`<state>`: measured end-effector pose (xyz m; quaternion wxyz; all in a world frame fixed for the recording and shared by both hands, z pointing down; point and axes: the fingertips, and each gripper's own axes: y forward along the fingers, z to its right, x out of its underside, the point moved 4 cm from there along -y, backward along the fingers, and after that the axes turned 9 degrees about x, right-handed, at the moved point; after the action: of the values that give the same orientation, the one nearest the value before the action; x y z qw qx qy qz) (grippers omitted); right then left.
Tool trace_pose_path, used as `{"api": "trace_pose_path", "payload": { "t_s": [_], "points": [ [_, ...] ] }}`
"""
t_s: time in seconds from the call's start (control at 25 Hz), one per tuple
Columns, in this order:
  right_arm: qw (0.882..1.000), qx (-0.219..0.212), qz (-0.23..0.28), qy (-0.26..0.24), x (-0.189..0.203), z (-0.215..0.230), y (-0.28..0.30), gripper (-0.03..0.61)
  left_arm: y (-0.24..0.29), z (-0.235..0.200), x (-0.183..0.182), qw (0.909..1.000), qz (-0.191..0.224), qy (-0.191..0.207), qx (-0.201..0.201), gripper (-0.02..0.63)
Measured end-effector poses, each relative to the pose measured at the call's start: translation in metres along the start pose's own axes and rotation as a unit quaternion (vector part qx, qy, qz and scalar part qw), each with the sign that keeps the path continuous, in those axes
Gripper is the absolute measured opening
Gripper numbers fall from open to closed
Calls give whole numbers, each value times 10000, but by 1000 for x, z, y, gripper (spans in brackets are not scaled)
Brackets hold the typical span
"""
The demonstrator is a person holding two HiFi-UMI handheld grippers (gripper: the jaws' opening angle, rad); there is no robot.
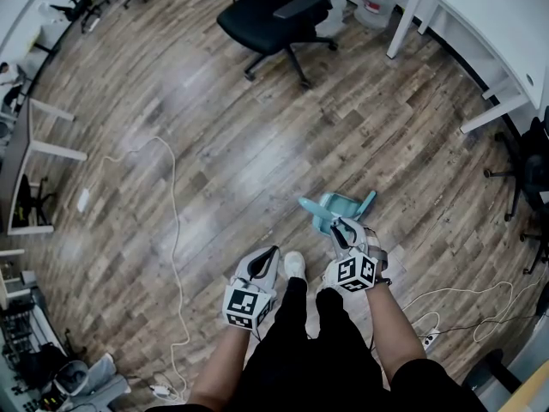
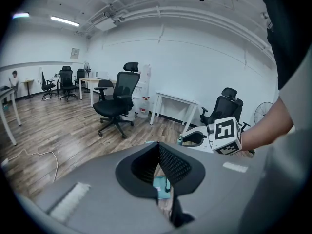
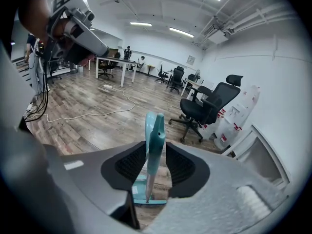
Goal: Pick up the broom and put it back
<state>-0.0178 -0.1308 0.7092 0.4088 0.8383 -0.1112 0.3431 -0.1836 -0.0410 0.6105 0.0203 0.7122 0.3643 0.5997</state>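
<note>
A person stands on a wood plank floor, seen from above, with a gripper in each hand. A teal dustpan [image 1: 319, 209] sits on the floor just ahead of the person's white shoe [image 1: 294, 264]. The teal broom [image 3: 155, 130] stands upright with its foot in that dustpan. The right gripper [image 1: 343, 230] reaches down over the near side of the dustpan. Its jaws stand apart on either side of the broom handle, with floor showing beside the thin shaft, so the pads do not look pressed on it. The left gripper [image 1: 271, 254] hangs just left of the dustpan, beside the shoe (its jaw tips meet and it holds nothing). Well beyond the dustpan stands a black office chair [image 1: 273, 14] on castors, with open floor in between. A white desk [image 1: 506, 24] runs along the wall beyond and to the right of the dustpan. A white cable [image 1: 174, 196] trails across the boards far to the left of it. A power strip [image 1: 429, 339] lies near the dustpan, behind it and to its right.
</note>
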Motion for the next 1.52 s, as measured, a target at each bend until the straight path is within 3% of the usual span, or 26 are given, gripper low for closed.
{"api": "trace_pose_path", "payload": {
  "t_s": [0.28, 0.8, 1.16, 1.52],
  "points": [
    [9998, -21, 80, 190, -6, 2, -10, 189, 3, 3, -2, 9999, 24, 75, 64, 18],
    [9903, 269, 948, 977, -68, 51, -98, 179, 1, 19, -50, 9973, 486, 447, 327, 18],
    [9755, 577, 1490, 1512, -108, 75, -154, 102, -2, 48, -107, 9856, 1215, 933, 711, 20],
    [9670, 915, 1781, 1574, -125, 93, -177, 5, 0, 78, -146, 9755, 1520, 1185, 1059, 20]
  ]
}}
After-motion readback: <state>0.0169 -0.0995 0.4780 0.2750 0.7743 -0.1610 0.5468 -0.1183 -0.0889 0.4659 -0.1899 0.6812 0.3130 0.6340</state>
